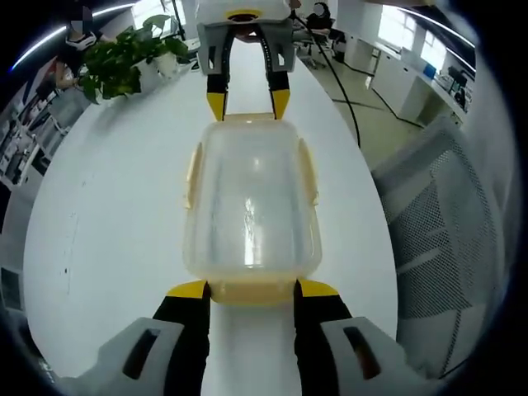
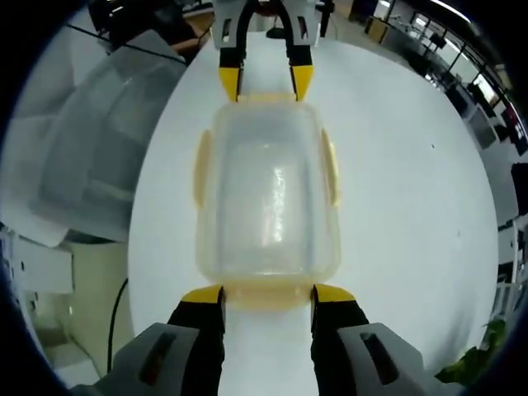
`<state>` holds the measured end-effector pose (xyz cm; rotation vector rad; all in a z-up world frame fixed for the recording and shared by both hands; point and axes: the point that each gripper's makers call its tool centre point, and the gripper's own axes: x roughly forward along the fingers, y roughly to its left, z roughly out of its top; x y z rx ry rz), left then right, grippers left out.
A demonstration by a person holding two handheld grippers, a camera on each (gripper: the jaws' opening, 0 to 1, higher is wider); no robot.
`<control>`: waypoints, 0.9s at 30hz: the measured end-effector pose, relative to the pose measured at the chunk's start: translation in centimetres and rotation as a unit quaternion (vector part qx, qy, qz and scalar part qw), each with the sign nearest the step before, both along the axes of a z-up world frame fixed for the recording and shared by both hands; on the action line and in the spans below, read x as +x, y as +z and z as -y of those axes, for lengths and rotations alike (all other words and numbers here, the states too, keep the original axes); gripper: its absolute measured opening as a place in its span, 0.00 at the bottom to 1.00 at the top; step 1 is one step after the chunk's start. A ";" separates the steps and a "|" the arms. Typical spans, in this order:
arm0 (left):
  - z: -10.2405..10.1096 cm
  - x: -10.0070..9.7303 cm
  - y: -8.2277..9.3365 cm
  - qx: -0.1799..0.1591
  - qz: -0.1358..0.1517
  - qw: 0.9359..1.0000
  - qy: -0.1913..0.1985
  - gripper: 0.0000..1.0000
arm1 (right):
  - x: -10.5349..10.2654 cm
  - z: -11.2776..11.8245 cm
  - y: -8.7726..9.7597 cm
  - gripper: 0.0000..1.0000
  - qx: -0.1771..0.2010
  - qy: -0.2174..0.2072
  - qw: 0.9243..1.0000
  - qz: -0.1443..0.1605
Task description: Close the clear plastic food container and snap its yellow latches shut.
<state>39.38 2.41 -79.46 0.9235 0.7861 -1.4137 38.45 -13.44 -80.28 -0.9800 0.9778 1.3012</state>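
Right gripper view: end latch (image 2: 266, 295) half-hidden.

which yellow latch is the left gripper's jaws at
The end latch at the container's near end in the left gripper view, between the left gripper's tips; the others are side and far-end latches.

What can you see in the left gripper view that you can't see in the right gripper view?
Left gripper view: a big leafy green plant beyond the white table, and a grey mesh chair. Right gripper view: a black cable hanging by the table edge. Both: the clear plastic food container with yellow latches, and the left gripper and right gripper facing each other at its ends.
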 end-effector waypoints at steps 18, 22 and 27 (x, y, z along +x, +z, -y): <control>0.3 -0.1 -0.4 -0.003 -0.007 1.000 -0.003 0.39 | -0.1 0.4 -0.2 0.40 0.000 -0.013 1.000 -0.009; 0.2 -0.1 -0.4 -0.002 -0.006 1.000 -0.006 0.39 | -0.1 0.4 -0.2 0.40 0.000 -0.012 1.000 -0.010; 0.2 -0.2 -0.4 -0.003 -0.005 1.000 -0.012 0.40 | -0.2 0.4 -0.2 0.40 0.000 -0.011 1.000 -0.011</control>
